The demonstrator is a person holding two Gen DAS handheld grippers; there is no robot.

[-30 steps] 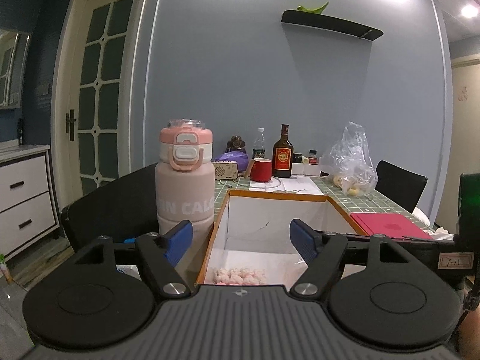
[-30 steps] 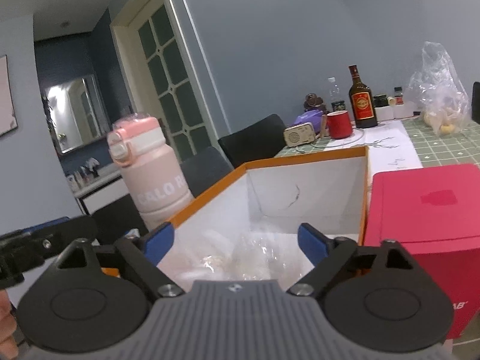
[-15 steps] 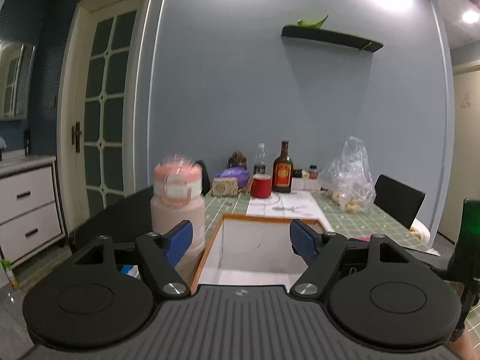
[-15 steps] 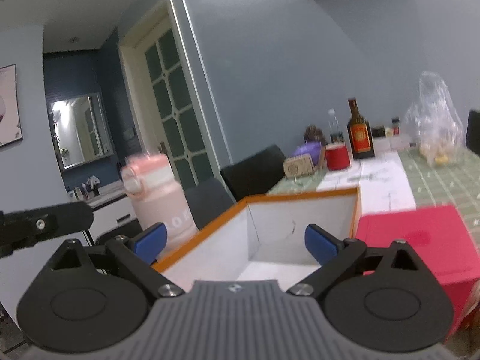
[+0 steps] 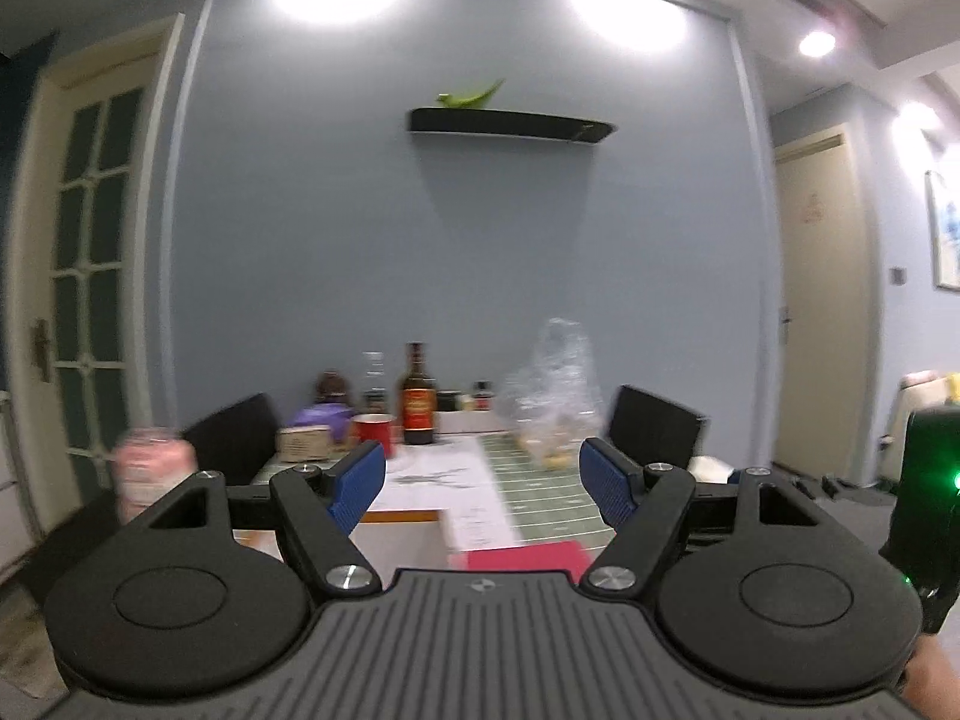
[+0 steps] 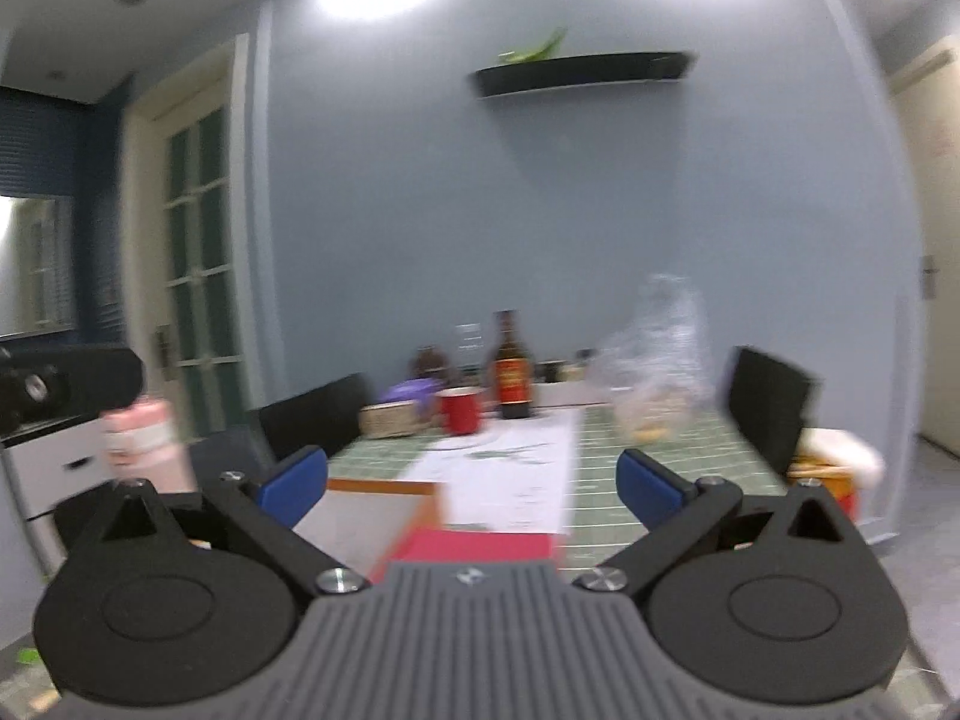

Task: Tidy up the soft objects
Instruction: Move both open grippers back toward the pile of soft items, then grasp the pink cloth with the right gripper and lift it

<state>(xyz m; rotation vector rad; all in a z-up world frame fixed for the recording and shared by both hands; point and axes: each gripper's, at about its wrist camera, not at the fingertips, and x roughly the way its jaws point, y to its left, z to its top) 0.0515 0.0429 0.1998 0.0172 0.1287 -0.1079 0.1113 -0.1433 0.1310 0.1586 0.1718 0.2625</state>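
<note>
My left gripper (image 5: 483, 483) is held level above the near end of the table, open, with nothing between its blue pads. My right gripper (image 6: 473, 480) is beside it; its jaws are opening and nothing is between them. Below both lies the white box with an orange rim (image 5: 399, 516) (image 6: 384, 486); only its far edge shows, and the soft things inside it are hidden. A red box (image 5: 522, 555) (image 6: 474, 543) lies to its right. A pink bottle (image 5: 153, 468) (image 6: 144, 444) stands to its left, blurred.
At the table's far end stand a brown bottle (image 5: 418, 408), a red mug (image 5: 373, 429) and a clear plastic bag (image 5: 555, 402). A paper sheet (image 6: 510, 480) lies mid-table. Black chairs (image 5: 654, 426) flank the table. The other gripper's body shows at the right edge (image 5: 930, 480).
Both grippers have risen and drawn back from the box. Its inside has dropped out of view, and the far wall and shelf now fill the frames. The right jaws stand wider.
</note>
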